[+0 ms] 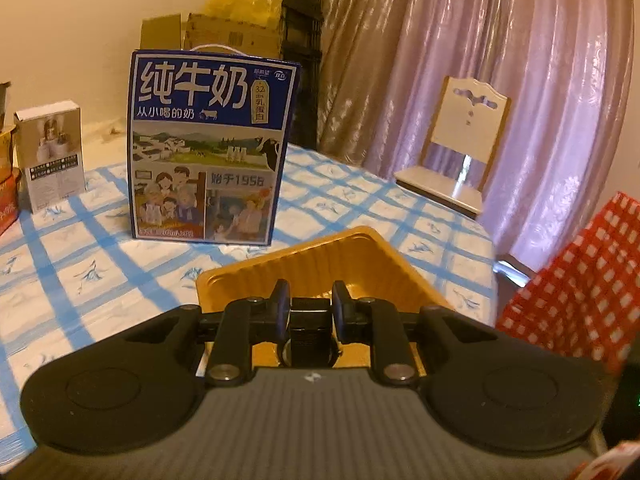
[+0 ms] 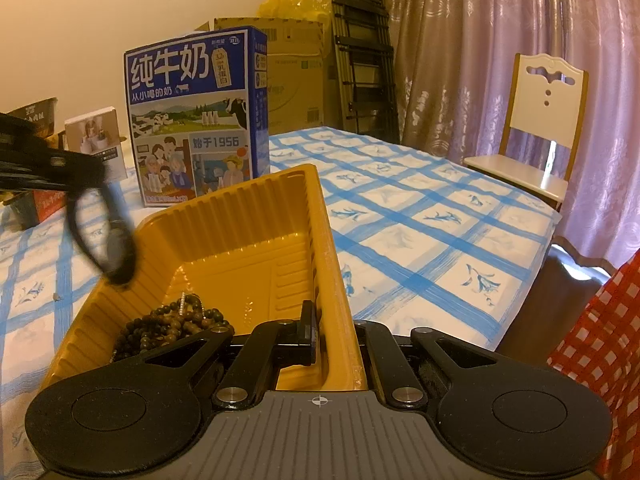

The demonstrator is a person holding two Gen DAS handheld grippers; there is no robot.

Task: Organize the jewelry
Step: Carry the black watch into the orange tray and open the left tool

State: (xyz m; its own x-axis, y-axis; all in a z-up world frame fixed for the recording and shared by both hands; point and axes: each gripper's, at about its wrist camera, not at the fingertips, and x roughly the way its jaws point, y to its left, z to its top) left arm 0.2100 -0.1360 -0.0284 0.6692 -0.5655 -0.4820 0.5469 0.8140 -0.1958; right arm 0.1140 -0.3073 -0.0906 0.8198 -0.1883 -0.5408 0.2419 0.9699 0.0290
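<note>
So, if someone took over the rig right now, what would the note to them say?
Left gripper: shut on a black watch, carried above the yellow tray.
Right gripper: shut on the tray's right wall, holding it on the checked tablecloth.
Brown bead strings lie in the tray's near left corner.
Done: beads are in.
Left: probably lower the watch into the tray and let go; then release the wall. No other loose jewelry shows.
</note>
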